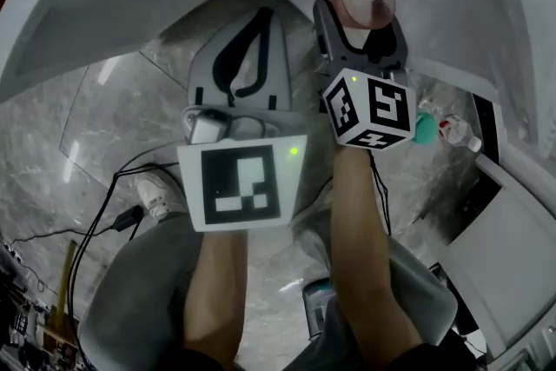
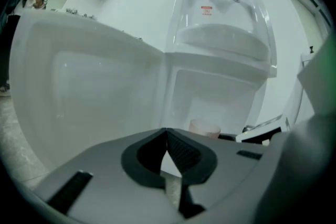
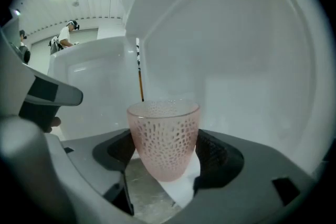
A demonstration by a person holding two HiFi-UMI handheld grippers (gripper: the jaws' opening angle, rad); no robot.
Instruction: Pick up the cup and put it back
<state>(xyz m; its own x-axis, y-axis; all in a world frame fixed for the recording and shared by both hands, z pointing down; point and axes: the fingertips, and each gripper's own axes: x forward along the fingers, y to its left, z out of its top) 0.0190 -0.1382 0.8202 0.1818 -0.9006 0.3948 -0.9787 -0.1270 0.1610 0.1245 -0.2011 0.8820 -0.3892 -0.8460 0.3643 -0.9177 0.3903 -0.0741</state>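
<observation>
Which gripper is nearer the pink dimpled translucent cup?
Right. The right gripper has the pink dimpled translucent cup between its jaws, gripped at its sides. The left gripper, shut and empty, sits alongside, clear of it.

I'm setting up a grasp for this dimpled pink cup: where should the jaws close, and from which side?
Take the cup by its mid wall, coming in from the side, a pad on each flank. It stands upright, shows no handle and tapers to a narrow base, so the wider middle likely gives the surest hold. The right gripper holds it this way.
</observation>
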